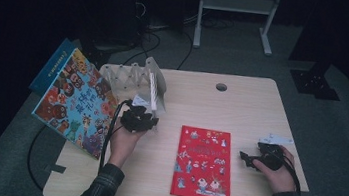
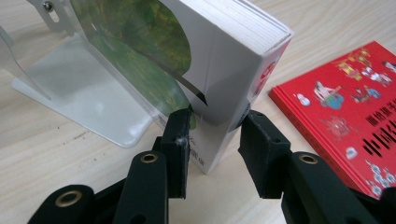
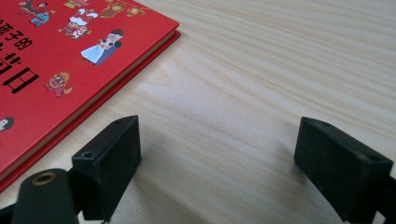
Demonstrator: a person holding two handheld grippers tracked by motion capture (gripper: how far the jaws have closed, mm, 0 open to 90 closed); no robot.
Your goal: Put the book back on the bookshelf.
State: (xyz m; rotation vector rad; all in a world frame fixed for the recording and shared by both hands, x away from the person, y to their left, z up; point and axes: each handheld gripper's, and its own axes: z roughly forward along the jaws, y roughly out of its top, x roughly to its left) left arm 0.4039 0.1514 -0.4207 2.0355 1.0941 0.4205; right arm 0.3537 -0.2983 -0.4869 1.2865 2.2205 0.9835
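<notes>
we see the left hand-held gripper [image 2: 217, 140] with its jaws set either side of the lower corner of a white book [image 2: 224, 70]; one pad lies against the green-illustrated cover, the other stands just off the spine side, so we cannot tell whether the grip is fully clamped. the white book stands upright on its bottom edge on the desk [image 2: 46, 140], its long axis vertical and slightly tilted, its page block facing up and away, leaning at a clear acrylic book stand [image 2: 84, 107]. small print runs along the spine near the bottom, and a red mark sits on the spine higher up; both are too small for us to read. in the high view the left hand-held gripper [image 1: 138, 119] sits at the foot of the book stand [image 1: 134, 80], near the desk's left half.

a red book [image 1: 203, 164] lies flat near the middle of the desk [image 1: 252, 102], long axis running away from us, its cover bearing cartoon figures and chinese characters we cannot make out fully. the right hand-held gripper [image 1: 248, 158] rests just right of it, jaws wide apart over bare wood and holding nothing; the right gripper view shows the red book [image 3: 60, 65] near one jaw.

a colourful picture book [image 1: 76, 103] with chinese lettering leans off the desk's left edge, a blue book [image 1: 53, 65] behind it.
</notes>
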